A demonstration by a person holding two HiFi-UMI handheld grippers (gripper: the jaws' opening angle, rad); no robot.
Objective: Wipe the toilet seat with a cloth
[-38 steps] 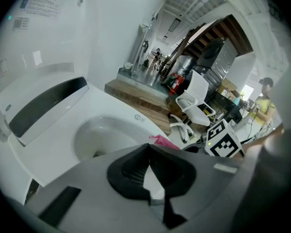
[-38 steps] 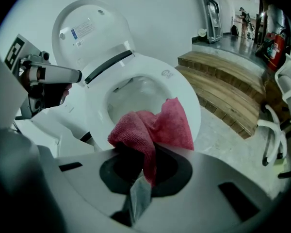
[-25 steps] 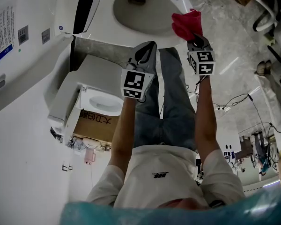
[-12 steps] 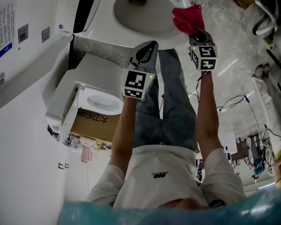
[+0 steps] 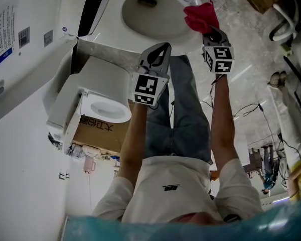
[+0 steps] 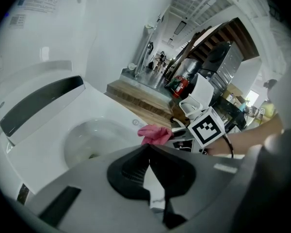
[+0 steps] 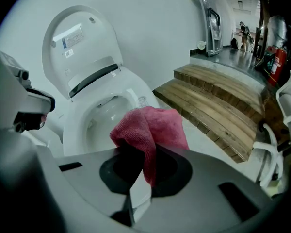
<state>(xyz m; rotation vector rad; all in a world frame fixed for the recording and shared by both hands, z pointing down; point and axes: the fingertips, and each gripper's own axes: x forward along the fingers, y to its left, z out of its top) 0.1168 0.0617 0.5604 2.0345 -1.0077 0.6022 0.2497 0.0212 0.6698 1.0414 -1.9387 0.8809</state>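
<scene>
The right gripper (image 5: 212,32) pinches the red cloth (image 5: 200,17) in its fingers, now farther along the toilet seat (image 5: 119,34). The left gripper (image 5: 158,53) hovers, fingers closed.

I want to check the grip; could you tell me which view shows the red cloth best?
The right gripper view: the cloth fills the centre, pinched in the right gripper. The head view shows it small by the toilet rim; the left gripper view, a small pink bunch.
</scene>
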